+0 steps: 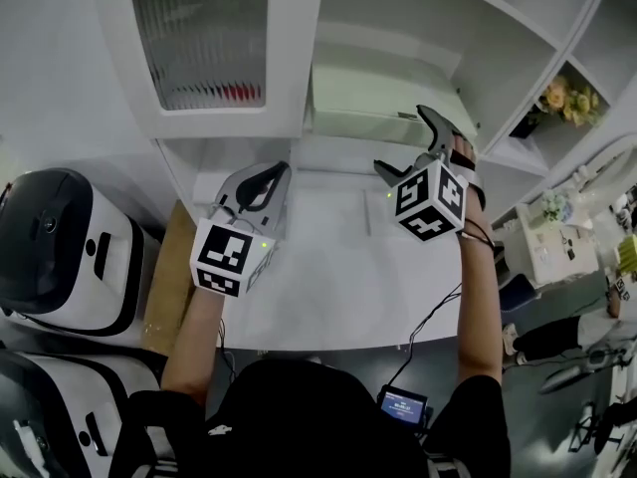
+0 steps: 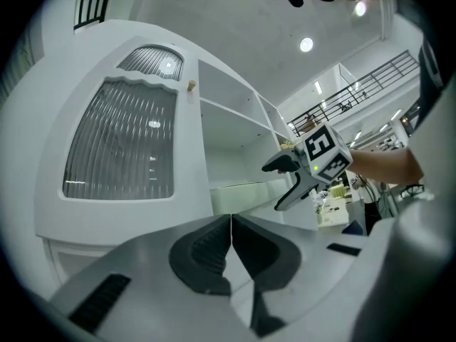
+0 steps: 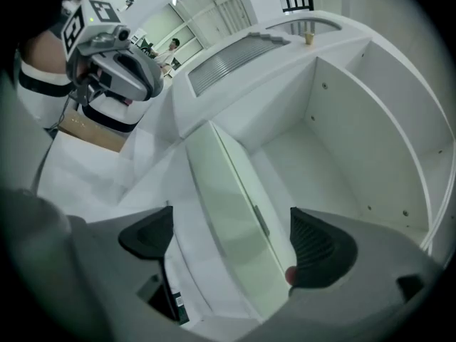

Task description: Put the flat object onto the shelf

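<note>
Though a small label [image 3: 176, 301] shows low by the box's near end, its print is too small to read; the only clear marks are the square codes on the two gripper cubes. One pale green flat box [image 3: 235, 205] lies on the shelf [image 3: 313, 162] in the cabinet's [image 1: 299, 78] open compartment. Right gripper [image 1: 403, 139]: jaws wide apart, box seen between them, contact unclear. Left gripper [image 2: 230, 241]: jaws pressed together, holding nothing, below the ribbed-glass door [image 1: 199, 38]. Two black-and-white machines [image 1: 60, 252] stand at left.
</note>
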Motion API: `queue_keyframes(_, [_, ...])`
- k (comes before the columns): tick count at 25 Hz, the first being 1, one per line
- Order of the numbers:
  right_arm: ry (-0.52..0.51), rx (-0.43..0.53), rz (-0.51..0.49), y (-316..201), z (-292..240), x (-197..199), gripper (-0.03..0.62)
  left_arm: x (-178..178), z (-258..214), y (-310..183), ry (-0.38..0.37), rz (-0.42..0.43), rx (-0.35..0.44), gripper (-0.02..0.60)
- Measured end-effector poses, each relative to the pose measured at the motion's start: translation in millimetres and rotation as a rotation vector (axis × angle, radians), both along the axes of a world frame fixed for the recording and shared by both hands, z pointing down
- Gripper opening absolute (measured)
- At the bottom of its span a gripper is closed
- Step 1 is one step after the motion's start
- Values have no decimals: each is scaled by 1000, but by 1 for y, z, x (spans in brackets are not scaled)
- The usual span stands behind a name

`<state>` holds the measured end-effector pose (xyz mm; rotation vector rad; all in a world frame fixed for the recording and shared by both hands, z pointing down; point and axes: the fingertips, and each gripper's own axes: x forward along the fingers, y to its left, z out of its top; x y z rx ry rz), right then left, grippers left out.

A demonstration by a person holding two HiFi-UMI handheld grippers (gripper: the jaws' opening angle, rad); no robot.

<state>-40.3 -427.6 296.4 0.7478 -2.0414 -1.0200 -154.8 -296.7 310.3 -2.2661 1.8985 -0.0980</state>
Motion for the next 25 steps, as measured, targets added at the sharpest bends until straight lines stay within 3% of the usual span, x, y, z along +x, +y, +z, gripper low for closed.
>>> queue_keyframes(11, [-144,-86,24,48,3,-1,502,2,-4,34,-8,20,2,6])
queue_keyframes(16, [-248,-83,28,73,-2,-7,366,-4,0,51,-12,14,-13,6])
queue_keyframes(25, [-359,-170,55,115,19,-26,227,-23,4,83,-8,19,-22,6])
